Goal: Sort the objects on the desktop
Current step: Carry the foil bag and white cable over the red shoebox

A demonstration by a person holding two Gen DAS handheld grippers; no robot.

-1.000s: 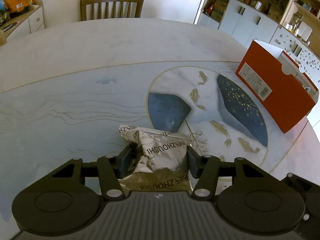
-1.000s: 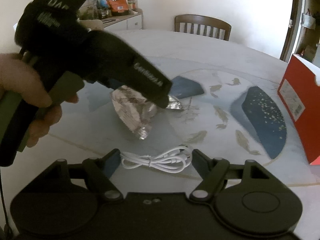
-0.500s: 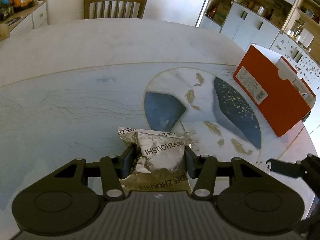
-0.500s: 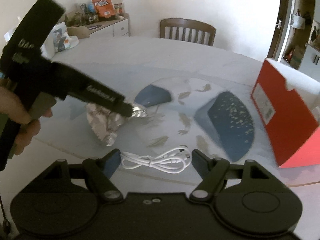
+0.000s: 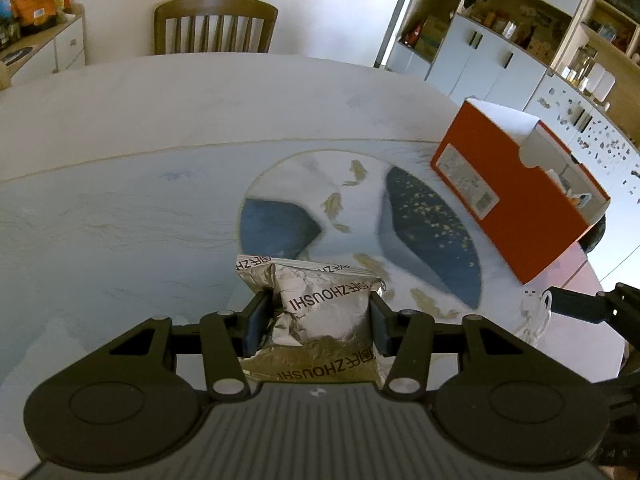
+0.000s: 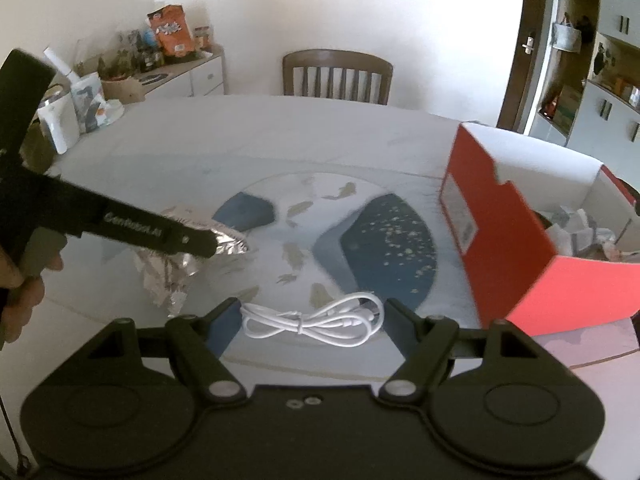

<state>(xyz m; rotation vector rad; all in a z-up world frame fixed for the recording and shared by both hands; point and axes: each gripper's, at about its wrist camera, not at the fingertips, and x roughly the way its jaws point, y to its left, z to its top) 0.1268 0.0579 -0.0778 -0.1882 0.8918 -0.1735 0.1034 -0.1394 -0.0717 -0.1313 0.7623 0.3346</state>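
My left gripper is shut on a silver foil snack packet and holds it above the table. The packet also shows in the right wrist view, hanging from the left gripper. My right gripper is open, its fingers on either side of a coiled white cable that lies on the table. An open orange box stands at the right; in the right wrist view the box holds several items.
The round marble table has a blue fish pattern in its middle. A wooden chair stands at the far side. A sideboard with snack bags is at the back left, and white cabinets at the right.
Both grippers have swung to the right, so the orange box is larger and nearer in both views. The left gripper still holds the packet; the right still straddles the cable.
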